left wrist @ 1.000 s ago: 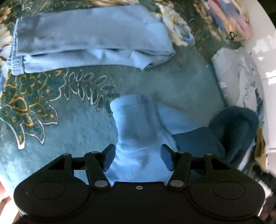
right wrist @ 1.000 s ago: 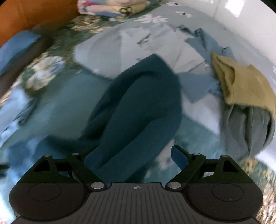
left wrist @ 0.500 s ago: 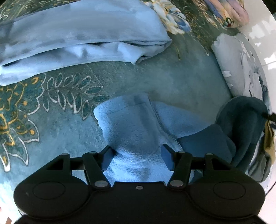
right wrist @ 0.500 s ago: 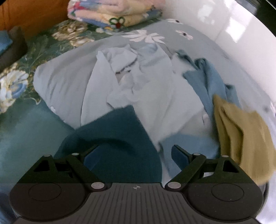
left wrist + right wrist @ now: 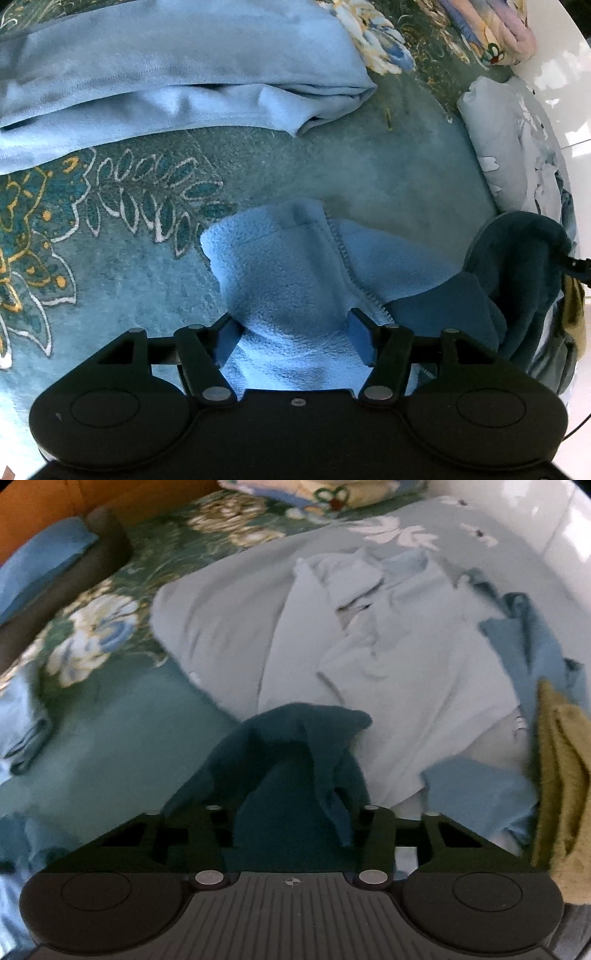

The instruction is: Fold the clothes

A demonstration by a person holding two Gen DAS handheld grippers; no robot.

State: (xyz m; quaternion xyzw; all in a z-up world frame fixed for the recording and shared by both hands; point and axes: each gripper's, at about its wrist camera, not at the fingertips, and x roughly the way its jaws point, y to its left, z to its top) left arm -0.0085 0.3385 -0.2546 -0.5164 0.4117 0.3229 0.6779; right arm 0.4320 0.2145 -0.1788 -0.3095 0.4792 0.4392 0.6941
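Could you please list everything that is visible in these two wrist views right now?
fleece garment: one, light blue with a dark teal part, on the bedspread between both grippers.
folded garment: one, light blue, top of the left view.
bedspread: one, teal with a gold and white leaf pattern, under everything.
floral quilt: one, pale grey-blue, by the white wall.
pale blue shirt: one, crumpled, on the quilt.
mustard garment: one, right edge.
folded blanket: one, pink and yellow, far corner.
left hand-held gripper: black, jaws apart astride the light fleece.
right hand-held gripper: black, jaws just closing on the dark teal fleece.
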